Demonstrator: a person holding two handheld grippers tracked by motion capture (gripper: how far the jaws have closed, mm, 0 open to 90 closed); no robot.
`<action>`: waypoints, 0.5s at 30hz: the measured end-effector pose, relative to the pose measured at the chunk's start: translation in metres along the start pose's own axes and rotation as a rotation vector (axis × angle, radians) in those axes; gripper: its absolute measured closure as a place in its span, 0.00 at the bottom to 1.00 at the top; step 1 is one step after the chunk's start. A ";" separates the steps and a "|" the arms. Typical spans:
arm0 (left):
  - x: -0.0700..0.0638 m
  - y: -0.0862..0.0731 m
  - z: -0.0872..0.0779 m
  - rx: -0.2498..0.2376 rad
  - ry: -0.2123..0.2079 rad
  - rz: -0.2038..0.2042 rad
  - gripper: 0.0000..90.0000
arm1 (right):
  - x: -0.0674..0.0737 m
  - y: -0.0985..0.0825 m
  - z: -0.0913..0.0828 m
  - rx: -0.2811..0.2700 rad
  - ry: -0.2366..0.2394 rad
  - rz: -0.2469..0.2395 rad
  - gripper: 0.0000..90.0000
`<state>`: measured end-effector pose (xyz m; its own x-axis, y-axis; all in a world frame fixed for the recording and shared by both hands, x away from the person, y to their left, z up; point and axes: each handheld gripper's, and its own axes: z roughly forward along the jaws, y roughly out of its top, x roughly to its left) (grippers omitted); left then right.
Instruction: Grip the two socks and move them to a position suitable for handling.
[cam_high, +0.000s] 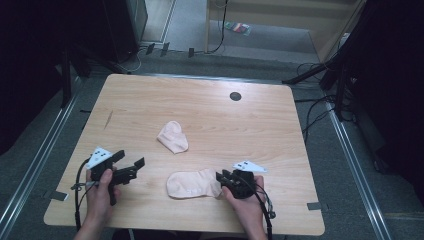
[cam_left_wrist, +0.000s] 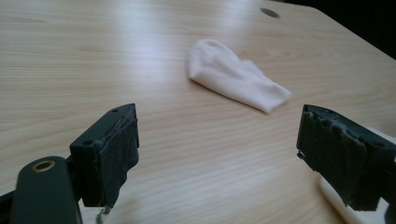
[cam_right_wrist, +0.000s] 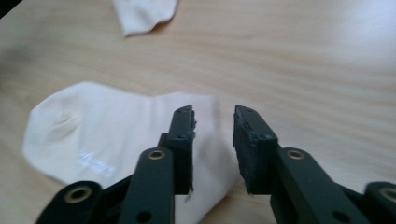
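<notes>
Hovering right at the cuff end of the pale peach flat-lying cotton sock (cam_right_wrist: 116, 135), the right gripper (cam_right_wrist: 214, 116) has its fingers (cam_right_wrist: 252, 140) slightly parted, nothing pinched. There's faint white print on the sock's foot, too blurry to read. It lies near the worktop's (cam_high: 210, 100) front edge. The left gripper (cam_left_wrist: 219, 144) is spread wide and empty, aimed at a second, folded peach sock (cam_left_wrist: 233, 74) mid-worktop.
</notes>
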<state>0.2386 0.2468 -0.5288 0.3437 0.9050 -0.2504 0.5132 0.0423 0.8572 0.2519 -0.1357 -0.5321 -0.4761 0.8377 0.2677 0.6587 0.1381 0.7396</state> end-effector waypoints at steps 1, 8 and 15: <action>-0.007 -0.001 0.003 0.009 0.002 0.013 0.15 | -0.003 0.001 -0.005 -0.029 -0.017 -0.003 0.74; -0.041 -0.008 0.019 0.142 -0.163 0.127 0.29 | -0.004 -0.002 -0.016 -0.044 -0.070 -0.079 0.73; -0.048 -0.015 0.028 0.288 -0.313 0.124 0.58 | 0.011 -0.012 0.003 0.041 -0.073 -0.143 0.73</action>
<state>0.2361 0.1910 -0.5424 0.6156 0.7219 -0.3161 0.6359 -0.2180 0.7404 0.2408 -0.1266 -0.5398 -0.5237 0.8441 0.1149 0.6117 0.2786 0.7404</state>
